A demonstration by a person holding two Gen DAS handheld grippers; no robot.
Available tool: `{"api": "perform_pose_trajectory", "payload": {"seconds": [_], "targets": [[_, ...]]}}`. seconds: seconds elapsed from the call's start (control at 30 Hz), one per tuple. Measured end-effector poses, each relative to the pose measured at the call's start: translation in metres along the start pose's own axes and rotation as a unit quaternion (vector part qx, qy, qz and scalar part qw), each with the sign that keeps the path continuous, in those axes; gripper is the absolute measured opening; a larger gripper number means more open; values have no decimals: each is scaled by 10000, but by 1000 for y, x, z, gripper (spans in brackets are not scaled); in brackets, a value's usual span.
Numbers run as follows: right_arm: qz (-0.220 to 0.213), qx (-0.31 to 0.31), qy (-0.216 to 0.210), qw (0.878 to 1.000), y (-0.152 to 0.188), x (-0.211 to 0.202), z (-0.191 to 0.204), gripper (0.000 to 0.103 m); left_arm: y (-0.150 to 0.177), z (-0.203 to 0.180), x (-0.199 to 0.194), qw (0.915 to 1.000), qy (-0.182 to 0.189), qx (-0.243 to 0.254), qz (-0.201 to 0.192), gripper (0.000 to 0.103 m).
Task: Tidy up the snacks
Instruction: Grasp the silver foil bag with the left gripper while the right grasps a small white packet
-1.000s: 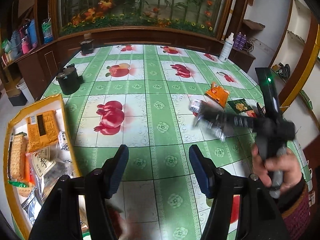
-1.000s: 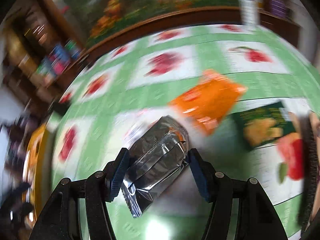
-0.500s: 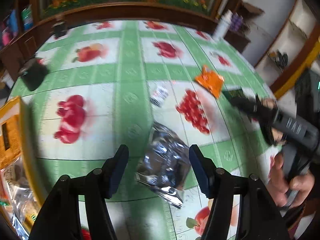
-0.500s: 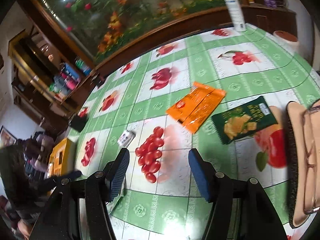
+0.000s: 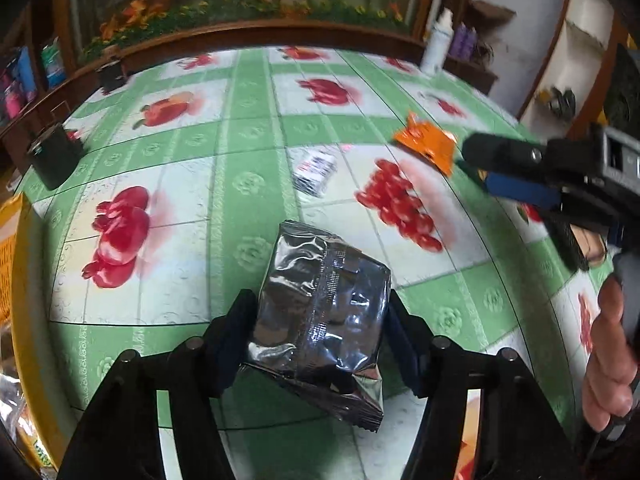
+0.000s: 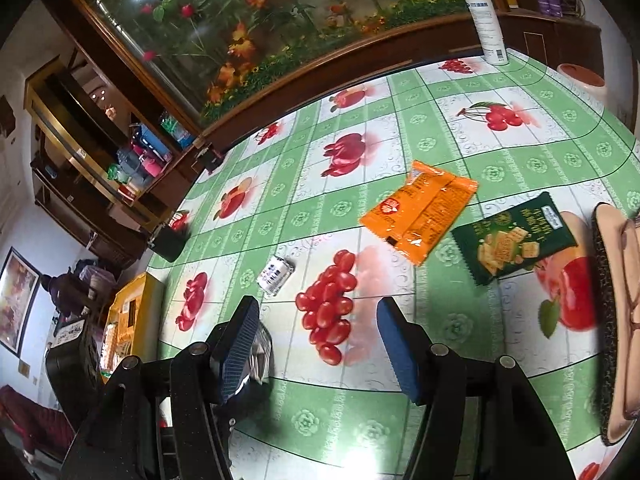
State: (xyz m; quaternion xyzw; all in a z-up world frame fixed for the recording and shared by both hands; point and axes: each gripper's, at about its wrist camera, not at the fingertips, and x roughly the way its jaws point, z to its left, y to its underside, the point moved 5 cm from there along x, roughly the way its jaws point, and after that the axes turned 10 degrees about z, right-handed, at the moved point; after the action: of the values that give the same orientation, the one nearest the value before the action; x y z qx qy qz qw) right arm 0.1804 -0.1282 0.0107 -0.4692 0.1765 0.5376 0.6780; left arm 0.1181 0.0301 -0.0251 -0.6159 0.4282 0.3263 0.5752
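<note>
My left tool (image 5: 320, 320) was closing on the silver foil packet (image 5: 320, 304); I judged a firm mid-body pinch best. Beyond the packet, my right tool (image 6: 316, 340) stood spread, empty.

Bright, even daylight fills both fisheye views, bending the edges. Glare whitens the tablecloth (image 6: 360, 460) just below the right gripper (image 6: 316, 344). The left wrist view is motion-blurred beyond the sharp silver packet (image 5: 320, 312).
</note>
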Motion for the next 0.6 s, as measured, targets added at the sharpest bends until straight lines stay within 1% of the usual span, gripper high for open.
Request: {"api": "perform_pose_trajectory", "payload": {"seconds": [0.07,0.1,0.13,0.17,0.23,0.27,0.33,0.37,0.43,0.5,0.57,0.6], "targets": [[-10,-6,-7,10000,1,6,4,66,-4,10,-6,9998,34,-145,-158,62],[0,-11,8,10000,0,10,7,66,-7,19,-12,9991,-39,-285,-299,62],[18,-6,50,10000,0,15,10,64,-8,26,-17,9983,-112,-404,-407,62],[48,0,100,9999,0,20,13,60,-9,34,-24,9969,-152,-548,-537,62],[147,-9,169,9997,-2,33,25,55,-10,44,-38,9937,-231,-761,-789,62],[182,-19,223,9996,-4,39,32,55,-10,49,-48,9913,-363,-831,-958,62],[171,-32,312,9994,-9,48,44,55,-10,54,-59,9881,-533,-891,-1139,62],[160,-1,392,9991,-13,53,49,55,-9,58,-65,9865,-517,-953,-1229,62],[208,91,590,9980,-21,65,57,55,-8,63,-70,9853,-371,-1084,-1269,62],[289,107,696,9971,-25,77,64,53,-8,66,-75,9841,-294,-1147,-1323,62],[365,122,1101,9932,-29,89,67,44,-8,70,-78,9826,-340,-1214,-1362,62],[411,150,1197,9918,-29,94,67,42,-8,73,-79,9823,-289,-1255,-1362,62]]}}
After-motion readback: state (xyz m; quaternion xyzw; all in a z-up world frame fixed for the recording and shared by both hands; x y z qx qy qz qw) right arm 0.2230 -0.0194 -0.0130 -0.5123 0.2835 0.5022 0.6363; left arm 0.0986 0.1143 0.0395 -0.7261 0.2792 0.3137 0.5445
